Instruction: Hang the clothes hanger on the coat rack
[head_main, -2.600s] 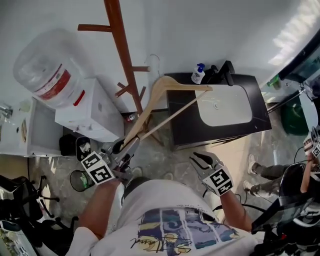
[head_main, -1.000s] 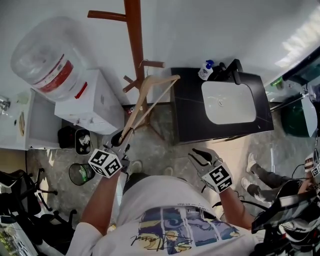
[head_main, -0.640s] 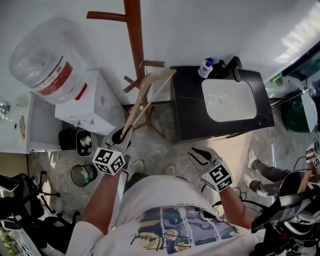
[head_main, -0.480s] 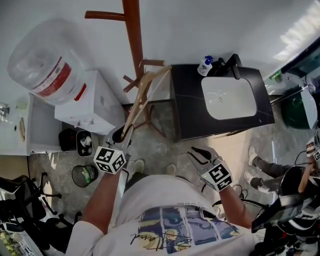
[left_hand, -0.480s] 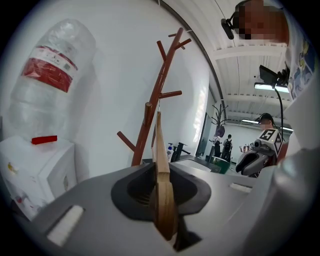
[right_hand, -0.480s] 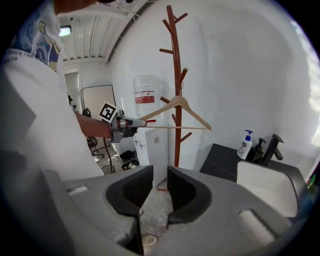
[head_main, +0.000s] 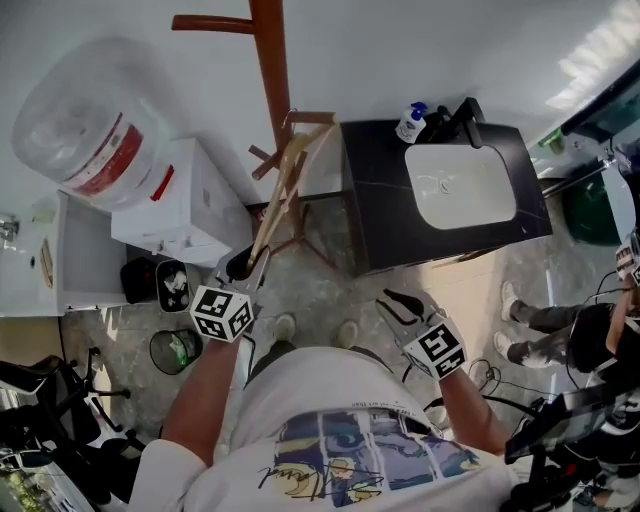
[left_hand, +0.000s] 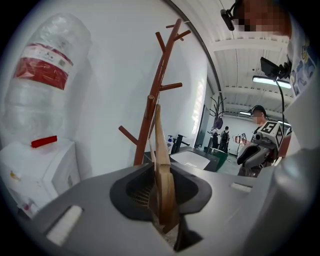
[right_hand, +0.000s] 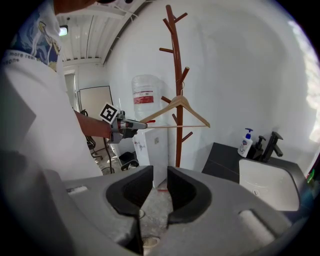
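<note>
We swung clothes hanger left onto coat rack; hook appears seated on peg. Left gripper jaws opening around hanger's near end. Right gripper narrow, empty.

- Setting: shared office or lab workroom, wash-and-drink corner.
- Water dispenser, white, with inverted bottle.
- Black cabinet with white basin, black faucet and soap bottle.
- Wooden coat rack against a plain white wall.
- Office chair and waste bin on a stone-pattern floor.
- Ceiling strip light; people standing farther back.
</note>
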